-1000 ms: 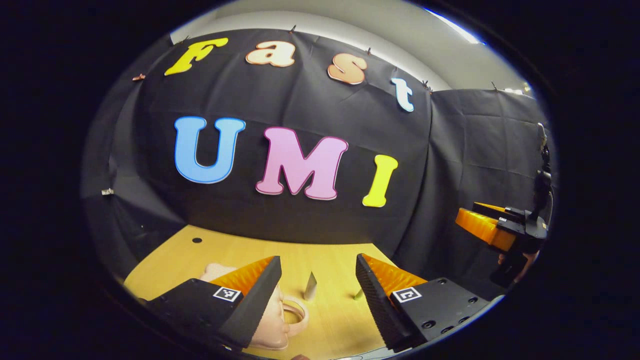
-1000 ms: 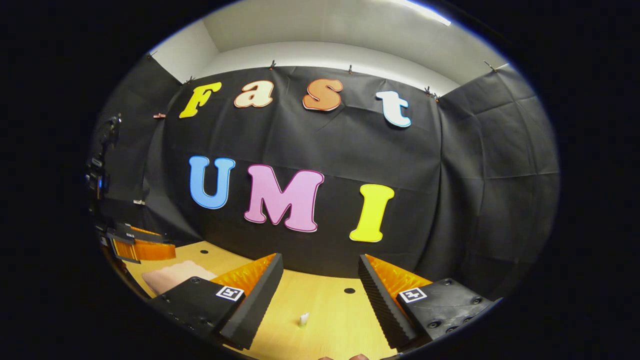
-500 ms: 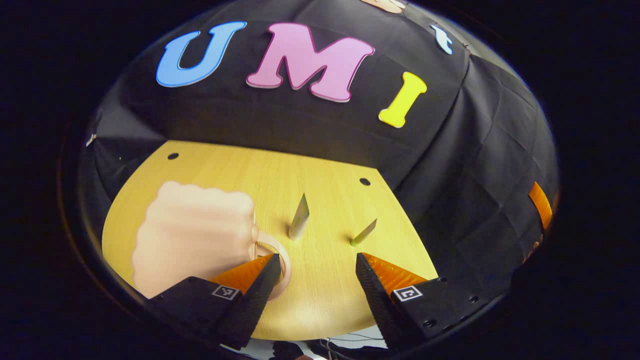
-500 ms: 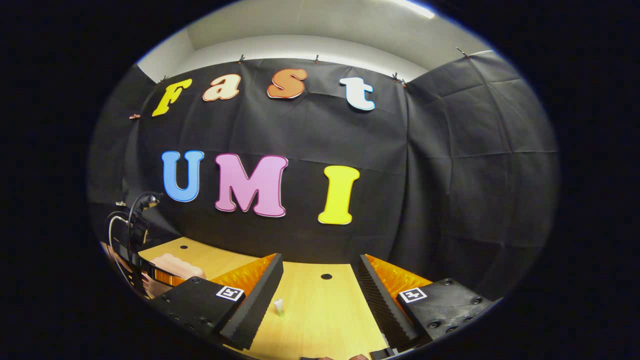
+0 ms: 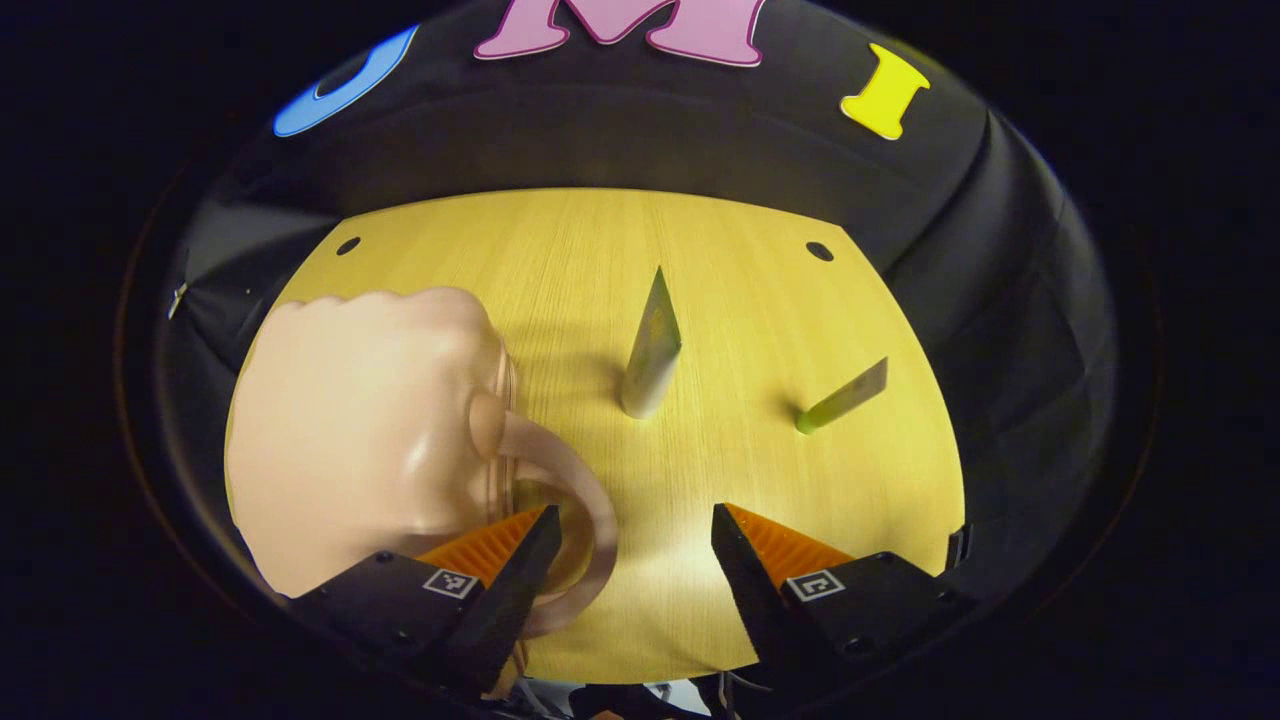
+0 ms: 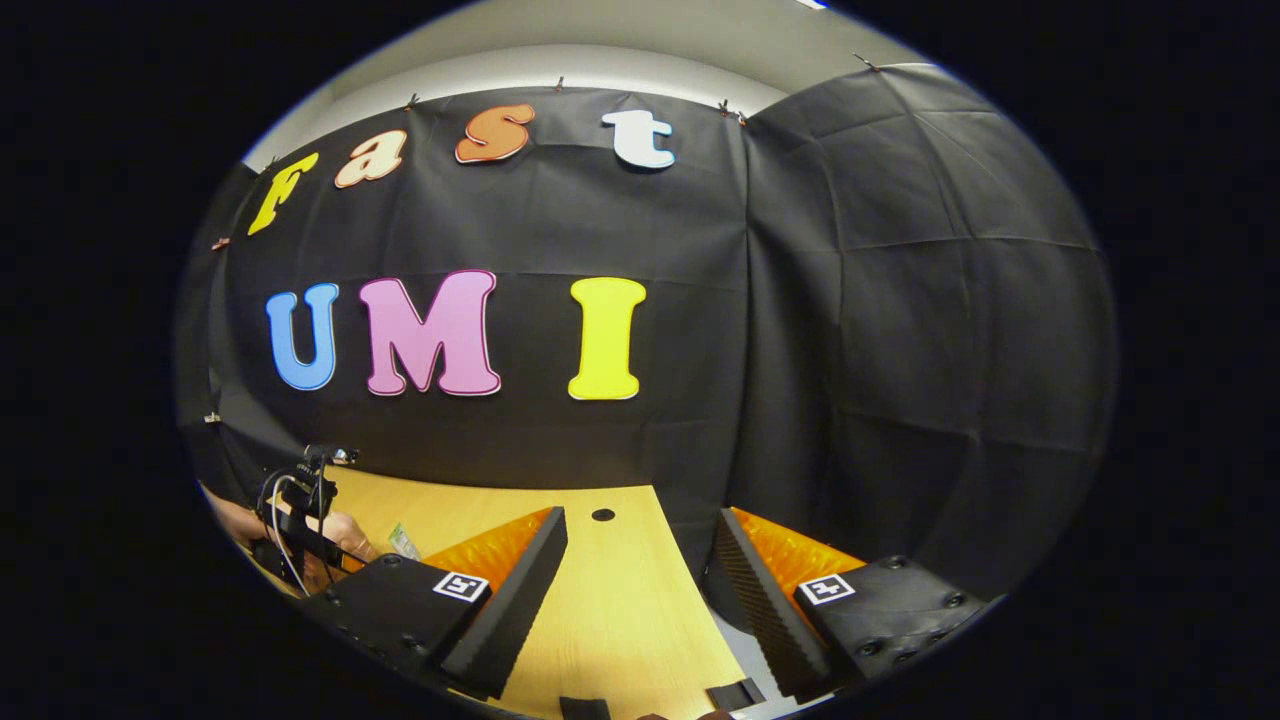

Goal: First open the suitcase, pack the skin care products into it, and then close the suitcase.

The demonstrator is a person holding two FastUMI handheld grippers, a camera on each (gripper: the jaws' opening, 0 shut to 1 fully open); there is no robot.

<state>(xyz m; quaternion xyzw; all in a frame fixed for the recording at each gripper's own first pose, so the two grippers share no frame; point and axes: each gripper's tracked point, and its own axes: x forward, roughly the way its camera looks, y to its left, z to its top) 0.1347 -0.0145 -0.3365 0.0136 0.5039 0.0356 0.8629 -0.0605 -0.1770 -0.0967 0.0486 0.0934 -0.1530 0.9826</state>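
Observation:
A pale pink suitcase (image 5: 360,430) lies closed on the left of the wooden table (image 5: 600,250), its looped handle (image 5: 585,500) pointing toward me. Two skin care tubes stand upright beyond it: a silvery one (image 5: 652,350) and a thinner green one (image 5: 840,398). My left gripper (image 5: 635,560) hovers open above the table's near edge, its left finger overlapping the handle loop. My right gripper (image 6: 640,570) is open over the table's right end with nothing between its fingers. In the right gripper view the left gripper (image 6: 300,515) and a hand show at far left.
Small round holes (image 5: 819,250) sit near the table's back corners, one also seen as a hole (image 6: 603,514) ahead of the right gripper. Black cloth walls close the booth behind and to the right. The table's right edge (image 6: 690,590) lies under the right gripper.
The left gripper has tipped downward and come closer to the suitcase handle, so suitcase and tubes look larger. The right gripper has swung rightward; the small tube has left its view.

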